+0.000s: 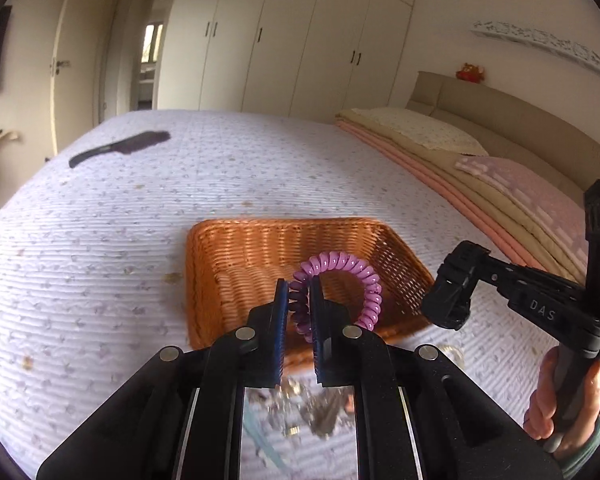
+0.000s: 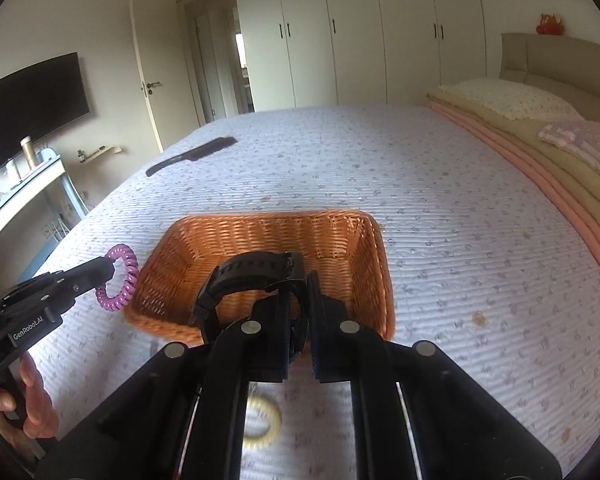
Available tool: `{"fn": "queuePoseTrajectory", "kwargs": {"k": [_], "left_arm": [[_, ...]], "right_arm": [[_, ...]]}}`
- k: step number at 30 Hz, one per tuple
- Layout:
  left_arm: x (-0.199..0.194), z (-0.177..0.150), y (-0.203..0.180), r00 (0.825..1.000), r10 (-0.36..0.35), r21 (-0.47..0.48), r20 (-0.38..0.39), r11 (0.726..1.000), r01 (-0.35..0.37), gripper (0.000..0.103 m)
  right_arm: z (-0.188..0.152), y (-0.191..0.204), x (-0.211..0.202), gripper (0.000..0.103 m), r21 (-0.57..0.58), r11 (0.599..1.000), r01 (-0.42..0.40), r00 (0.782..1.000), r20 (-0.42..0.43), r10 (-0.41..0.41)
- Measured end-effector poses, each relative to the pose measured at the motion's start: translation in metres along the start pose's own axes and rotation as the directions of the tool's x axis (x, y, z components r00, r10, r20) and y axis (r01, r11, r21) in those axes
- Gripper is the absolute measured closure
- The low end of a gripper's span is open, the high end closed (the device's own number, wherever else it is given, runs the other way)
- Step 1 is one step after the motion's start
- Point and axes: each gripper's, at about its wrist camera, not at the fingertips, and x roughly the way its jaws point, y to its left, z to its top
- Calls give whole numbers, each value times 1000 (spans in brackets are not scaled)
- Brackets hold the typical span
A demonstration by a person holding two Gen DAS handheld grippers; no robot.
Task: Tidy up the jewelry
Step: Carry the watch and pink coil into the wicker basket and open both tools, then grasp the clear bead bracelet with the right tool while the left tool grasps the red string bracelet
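Basket [image 2: 268, 240] lies on bedspread [image 2: 440, 200], comb [image 2: 192, 156] well beyond.

You've got a wicker basket [image 1: 236, 248], orange-brown open weave, rough with a slight sheen. The purple spiral bracelet [image 1: 340, 264] is glossy smooth plastic coil. The watch [image 2: 252, 268] looks like matt black rubber, with a ribbed strap. Your left gripper [image 1: 299, 292] is matt black plastic with shiny round metal discs on the arms, blue pads on the fingers; the right gripper [image 2: 298, 300] has the same finish. The bedspread [image 1: 100, 240] is quilted cloth, ribbed, matt lilac with a small print. The far-left brush [image 1: 120, 148] is dark and matt. The near pale yellow ring [image 2: 262, 420] is blurred, material unclear. Wardrobe doors [image 1: 300, 40] are smooth satin white.
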Motion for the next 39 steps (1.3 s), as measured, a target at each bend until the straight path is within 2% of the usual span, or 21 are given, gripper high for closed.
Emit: {"fn": "queuePoseTrajectory", "kwargs": {"k": [4,8,11,15,16,17,21,24,26,27,28,34,39], "left_arm": [[53,11,9,997,12,-22,-76,1000,-13,94],[97,9,14,986,46,-10,-160,999,-48,94],[117,3,18,975,60,-6,-216,998,-63,94],[133,-3,23,962,62,-9,-264,998,-67,93],[133,-5,25,963,52,-18,-263,998,-59,90],[132,-6,25,964,48,-22,-262,998,-55,82],[98,-5,24,979,-3,-47,-204,999,-6,62],[68,-3,20,987,-38,-51,-158,998,30,59],[45,-3,17,991,-46,-50,-129,998,40,59],[33,-5,15,992,-55,-47,-115,998,50,59],[22,-7,13,992,-62,-42,-107,997,58,58],[-33,-40,13,994,-63,-62,-93,996,57,55],[-54,-77,20,990,-78,-102,-117,993,66,55]], "right_arm": [[16,-7,62,96,9,1000,-2,993,-122,4],[14,-15,116,96,44,999,10,964,-265,2],[13,-21,134,96,57,998,29,950,-312,-10],[17,-22,137,95,84,996,21,938,-346,10],[19,-22,136,94,85,996,15,937,-349,16],[18,-22,135,94,86,996,13,936,-352,18],[19,-25,121,85,96,995,2,938,-346,31],[18,-27,106,78,94,996,5,946,-322,26],[16,-29,88,69,108,994,-10,955,-294,41],[15,-30,80,57,118,993,-22,957,-284,55],[14,-31,70,52,130,991,-37,961,-267,71],[-9,-32,1,51,134,988,-78,978,-185,102],[-40,-46,-46,51,138,985,-103,986,-114,119]]}}
